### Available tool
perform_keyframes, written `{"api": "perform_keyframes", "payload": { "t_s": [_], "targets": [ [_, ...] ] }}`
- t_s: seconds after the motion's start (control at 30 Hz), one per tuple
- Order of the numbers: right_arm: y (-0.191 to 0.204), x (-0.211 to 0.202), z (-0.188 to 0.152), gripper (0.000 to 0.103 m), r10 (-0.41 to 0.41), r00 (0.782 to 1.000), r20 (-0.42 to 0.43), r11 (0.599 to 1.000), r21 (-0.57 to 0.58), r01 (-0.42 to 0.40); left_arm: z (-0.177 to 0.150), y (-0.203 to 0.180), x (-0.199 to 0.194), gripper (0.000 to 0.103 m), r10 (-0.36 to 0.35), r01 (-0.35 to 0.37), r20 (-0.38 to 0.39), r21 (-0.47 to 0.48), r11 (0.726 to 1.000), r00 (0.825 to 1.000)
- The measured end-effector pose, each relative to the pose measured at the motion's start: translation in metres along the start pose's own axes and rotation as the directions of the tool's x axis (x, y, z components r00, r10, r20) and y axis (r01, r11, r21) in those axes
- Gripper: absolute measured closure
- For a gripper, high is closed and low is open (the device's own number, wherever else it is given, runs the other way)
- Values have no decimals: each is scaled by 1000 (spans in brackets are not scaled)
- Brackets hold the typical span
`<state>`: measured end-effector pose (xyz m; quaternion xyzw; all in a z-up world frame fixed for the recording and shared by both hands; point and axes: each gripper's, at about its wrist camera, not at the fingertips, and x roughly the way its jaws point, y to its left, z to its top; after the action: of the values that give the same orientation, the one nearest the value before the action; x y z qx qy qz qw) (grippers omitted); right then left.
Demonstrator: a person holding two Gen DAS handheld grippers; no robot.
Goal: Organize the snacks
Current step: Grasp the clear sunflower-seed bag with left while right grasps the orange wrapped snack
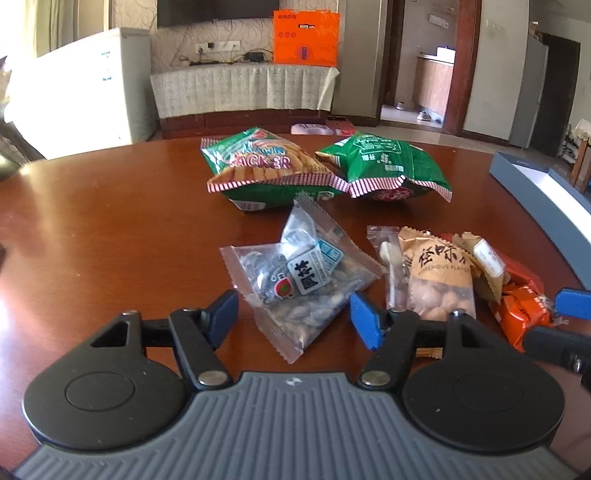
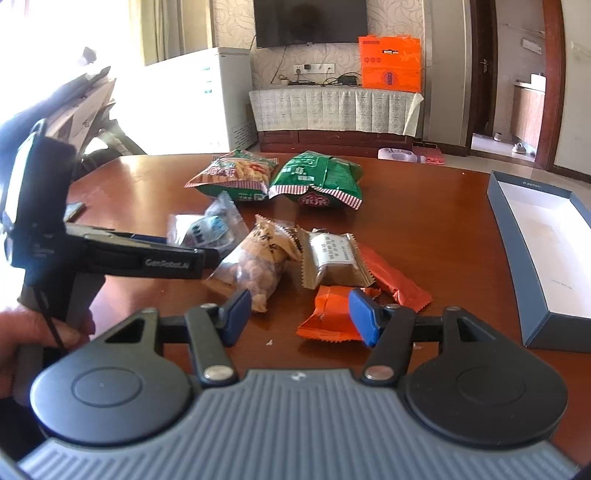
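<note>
Snacks, status: all on the table [image 1: 110,229], none in the open box [image 2: 532,236] at my right — sorting barely begun, by my reckoning. Two green cracker bags [image 1: 266,166] at the far side; clear seed packets [image 1: 295,273], peanut packet [image 1: 439,273] and orange wrappers [image 2: 332,314] nearer. My left gripper [image 1: 295,317] straddles the seed packets, pads apart, gripping nothing. My right gripper [image 2: 301,317] stands open over an orange wrapper.

A home living room: wall-mounted television [image 2: 310,22], cloth-draped cabinet [image 2: 332,110], white freezer [image 2: 221,96], wooden dining table [image 1: 110,221].
</note>
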<state>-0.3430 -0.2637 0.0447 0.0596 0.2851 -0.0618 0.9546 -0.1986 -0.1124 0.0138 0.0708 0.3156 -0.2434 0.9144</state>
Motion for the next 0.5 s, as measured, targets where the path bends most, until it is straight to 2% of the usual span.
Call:
{"api": "perform_keyframes", "payload": {
  "t_s": [0.13,0.33,0.5],
  "targets": [
    [-5,7,2,46,-36,999,-16,999,26,36,4,-2,-3,12,60,-62,49,30,998,997],
    [-7,19,2,47,-58,997,-53,998,34,60,8,-4,12,12,10,-10,6,53,999,1000],
    [-8,32,5,47,-102,992,-71,994,26,104,6,-12,15,15,13,-12,-8,94,996,1000]
  ]
}}
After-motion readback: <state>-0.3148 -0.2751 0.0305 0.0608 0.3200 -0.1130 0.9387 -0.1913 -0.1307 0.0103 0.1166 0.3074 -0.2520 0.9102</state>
